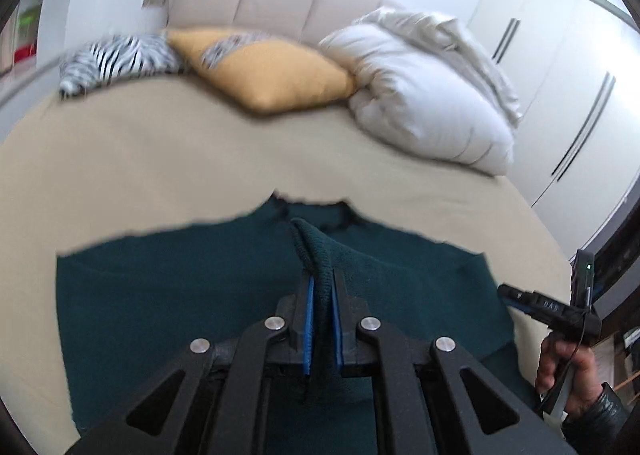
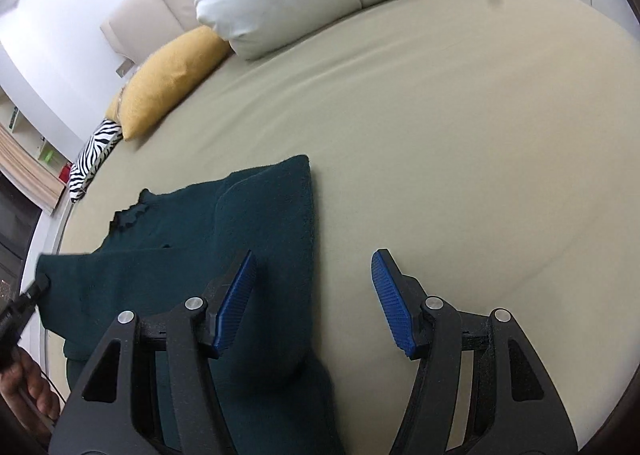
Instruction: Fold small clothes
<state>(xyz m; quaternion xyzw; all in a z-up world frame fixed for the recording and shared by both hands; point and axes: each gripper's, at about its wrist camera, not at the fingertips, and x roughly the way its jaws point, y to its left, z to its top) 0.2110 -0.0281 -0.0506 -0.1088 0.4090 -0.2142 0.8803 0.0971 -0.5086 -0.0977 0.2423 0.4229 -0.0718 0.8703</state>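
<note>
Soft, limp dark-green knit garment (image 1: pixel 180 295) on the bed (image 2: pixel 440 115); left claw (image 1: pixel 321 287) pinching a raised fold, probably its hem, right claw (image 2: pixel 314 275) spread and empty.

Soft, even daylight fills both my views, bright and without glare. Beyond my left jaws the yellow cushion (image 1: pixel 276 75) and white duvet (image 1: pixel 424 95) smear with motion blur; past my right jaws everything is sharper. Fisheye bending curves the bed (image 2: pixel 460 115) edge, and dark vignette rings each frame.
</note>
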